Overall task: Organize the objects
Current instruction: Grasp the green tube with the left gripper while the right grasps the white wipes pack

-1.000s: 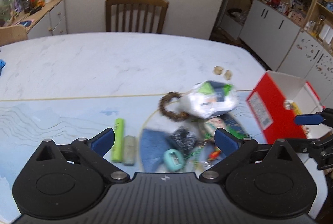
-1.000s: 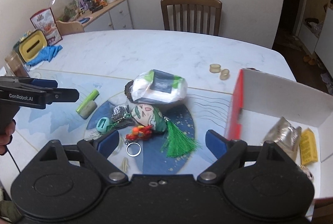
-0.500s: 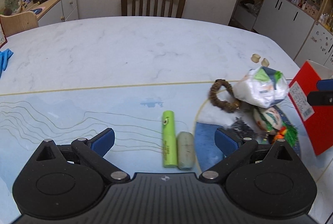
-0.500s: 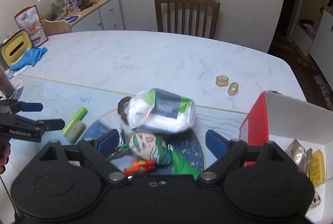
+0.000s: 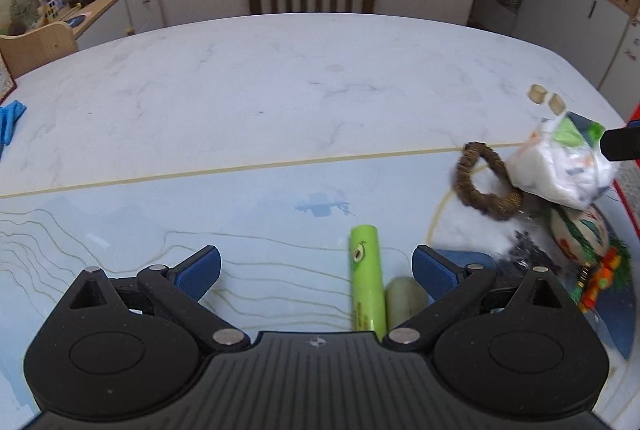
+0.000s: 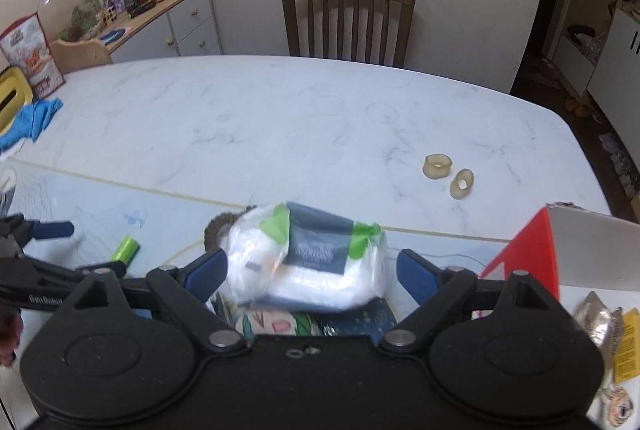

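My left gripper (image 5: 316,266) is open above the blue mat, with a green tube (image 5: 366,280) and a pale oval piece (image 5: 404,300) lying between its fingers. My right gripper (image 6: 310,266) is open, its fingers either side of a white plastic packet with green and grey print (image 6: 308,254), not touching it. The packet also shows in the left wrist view (image 5: 560,166), resting on a brown woven ring (image 5: 480,186) and a painted ornament with a green tassel (image 5: 580,234). The red and white box (image 6: 560,250) stands at the right with sachets inside.
Two small tan rings (image 6: 448,172) lie on the marble table (image 6: 280,118). A wooden chair (image 6: 348,18) stands behind the table. A blue cloth (image 6: 32,118) and a yellow container (image 6: 12,98) sit at the far left. A cluttered sideboard (image 6: 160,10) is by the wall.
My left gripper has swung left, away from the pile, over the green tube. My right gripper has moved forward and down until the white packet sits between its open fingers.
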Demonstrator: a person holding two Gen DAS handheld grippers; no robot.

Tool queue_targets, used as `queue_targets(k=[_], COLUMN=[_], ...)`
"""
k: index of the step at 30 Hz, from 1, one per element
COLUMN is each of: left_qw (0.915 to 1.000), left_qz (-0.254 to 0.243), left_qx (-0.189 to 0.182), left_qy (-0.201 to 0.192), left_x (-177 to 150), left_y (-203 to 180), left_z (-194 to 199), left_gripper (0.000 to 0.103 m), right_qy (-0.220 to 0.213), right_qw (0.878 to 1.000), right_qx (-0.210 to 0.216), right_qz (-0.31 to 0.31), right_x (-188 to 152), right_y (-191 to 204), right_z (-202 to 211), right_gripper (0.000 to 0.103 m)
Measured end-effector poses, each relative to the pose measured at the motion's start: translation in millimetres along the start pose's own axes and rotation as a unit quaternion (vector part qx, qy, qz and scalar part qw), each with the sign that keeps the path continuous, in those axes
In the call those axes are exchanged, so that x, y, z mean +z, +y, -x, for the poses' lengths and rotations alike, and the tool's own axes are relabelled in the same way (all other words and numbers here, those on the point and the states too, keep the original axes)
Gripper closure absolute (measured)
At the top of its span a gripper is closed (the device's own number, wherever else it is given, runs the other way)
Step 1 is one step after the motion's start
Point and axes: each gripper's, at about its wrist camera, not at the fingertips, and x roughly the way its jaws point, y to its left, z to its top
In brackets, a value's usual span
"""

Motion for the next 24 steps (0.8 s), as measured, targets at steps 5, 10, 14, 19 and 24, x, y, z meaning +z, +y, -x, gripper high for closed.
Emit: queue_targets(k=[5,10,14,19,24], left_qw=[0.9999,0.9996,0.9996,0.9991,0.9982], left_qz=[0.005,0.013,0.011,0.002,0.0], left_qx=[-0.012,-0.023,-0.026,-0.041,-0.058], left_qy=[0.003,0.01,0.009,0.013,0.018], left_x=[2.7,0.8,0.3,0.8,2.0], left_y=[-1.0,-1.6,-4.3,-9.2,-14.2], left_z=[-5.9,-9.3,-7.8,-4.3,-3.4], left_gripper=[0.001,0.016,0.03,0.058,0.071], right_qy=[-0.002,0.006,0.016,0.02,0.018], right_qw=[1.0,1.0,1.0,1.0,1.0], right_qx=[-0.005,-0.004,-0.002,0.004,0.005], right_qz=[0.001,-0.015,-0.023,-0.021,-0.013], right_x=[7.7,10.2,8.4,6.3,5.1], right_y=[0.3,-6.3,-8.8,-6.2,-4.0], right_z=[-14.6,-28.6,-38.5,-43.5,-43.4], right_gripper=[0.008,0.007,0.007,0.007,0.01])
